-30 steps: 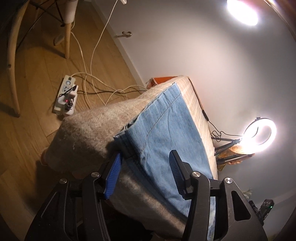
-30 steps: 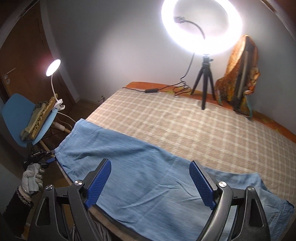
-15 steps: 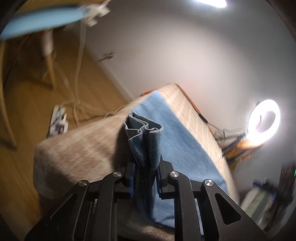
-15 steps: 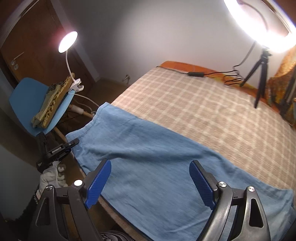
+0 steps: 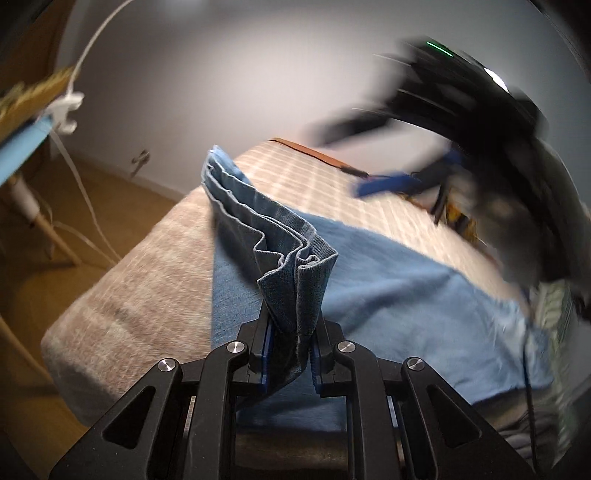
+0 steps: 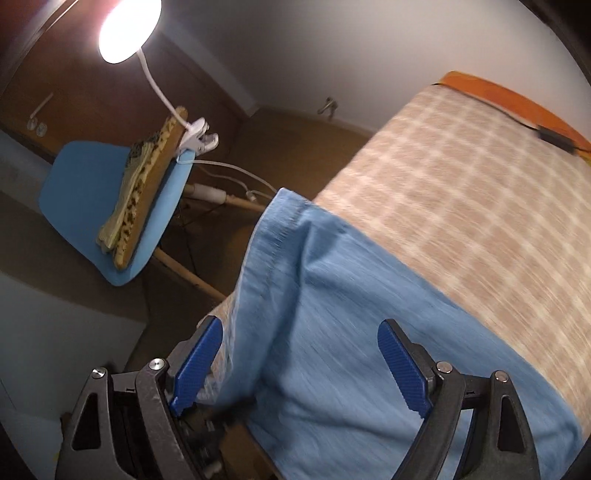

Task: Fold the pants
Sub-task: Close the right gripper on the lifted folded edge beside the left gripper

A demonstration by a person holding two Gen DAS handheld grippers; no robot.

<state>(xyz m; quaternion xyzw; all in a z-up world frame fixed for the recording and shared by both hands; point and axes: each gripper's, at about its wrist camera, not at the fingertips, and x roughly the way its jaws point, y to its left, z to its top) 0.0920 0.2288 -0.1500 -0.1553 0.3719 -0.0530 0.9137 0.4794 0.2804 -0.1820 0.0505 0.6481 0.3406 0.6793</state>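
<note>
Chair with a blue seat stands at the far left of the right wrist view, on the wooden floor beside the bed, carrying a stack of folded patterned cloth; a white clip lamp is clamped at the seat's edge and glares from the top corner. Right of that, the pants, light blue denim, lie along the near edge of the bed, whose checked beige cover runs away to an orange strip at the far side. One hemmed end of the pants is lifted into a raised ridge near the bed's corner. The right gripper hovers just over the denim with its blue pads spread wide and nothing between them; whether its left pad touches the fabric cannot be told through the blur. In the left wrist view, the left gripper is clamped on a bunched, pleated hem of the pants, which stands up from between its narrow jaws, having just closed on that fabric. Farther right in that view the right gripper shows as a dark smear with blue pads above the bed.
</note>
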